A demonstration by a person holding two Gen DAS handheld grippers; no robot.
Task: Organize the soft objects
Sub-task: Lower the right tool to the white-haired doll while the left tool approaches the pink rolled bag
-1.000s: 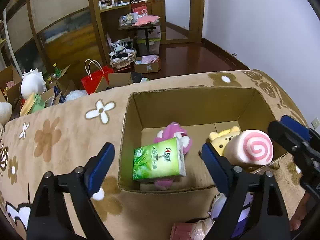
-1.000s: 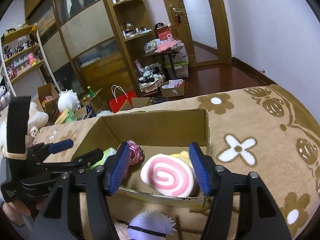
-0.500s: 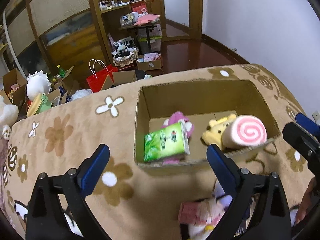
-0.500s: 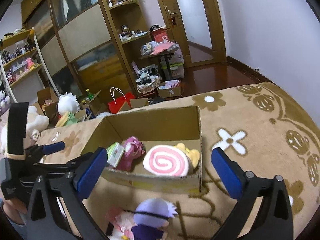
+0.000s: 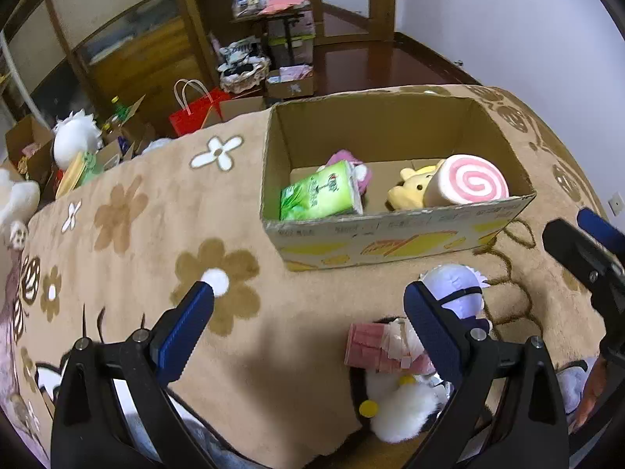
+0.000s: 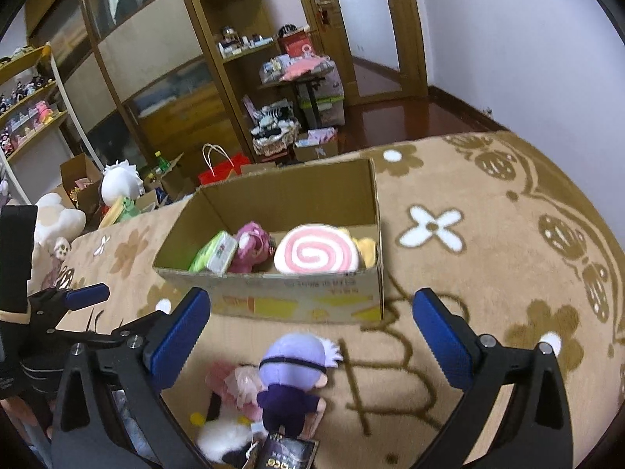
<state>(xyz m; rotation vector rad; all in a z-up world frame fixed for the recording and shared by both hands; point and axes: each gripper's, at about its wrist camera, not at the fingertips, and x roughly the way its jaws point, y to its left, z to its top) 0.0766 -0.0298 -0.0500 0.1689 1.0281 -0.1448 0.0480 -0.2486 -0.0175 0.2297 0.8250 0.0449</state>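
An open cardboard box [image 5: 394, 234] [image 6: 297, 305] stands on the flower-patterned blanket. It holds a green tissue pack [image 5: 318, 197] [image 6: 215, 252], a pink plush [image 5: 359, 168] [image 6: 254, 246], a yellow bear plush [image 5: 414, 191] and a pink swirl roll cushion [image 5: 465, 185] [image 6: 316, 254]. In front of the box lie a purple-haired doll [image 6: 293, 375] [image 5: 457, 293] and a pink-and-white plush [image 5: 386, 355] [image 6: 230, 387]. My left gripper [image 5: 308, 328] is open and empty, left of the doll. My right gripper [image 6: 310, 336] is open and empty, just above the doll.
The blanket [image 5: 136, 234] covers a raised surface that drops off at its far edge. Beyond it stand shelves, a red bag [image 5: 195, 111], cartons and white plush toys [image 5: 76, 136]. A dark packet [image 6: 287, 453] lies at the near edge.
Both grippers have pulled back and up from the box, both open. The roll cushion and tissue pack stay in the box. The doll and the pink-and-white plush came into fuller view.
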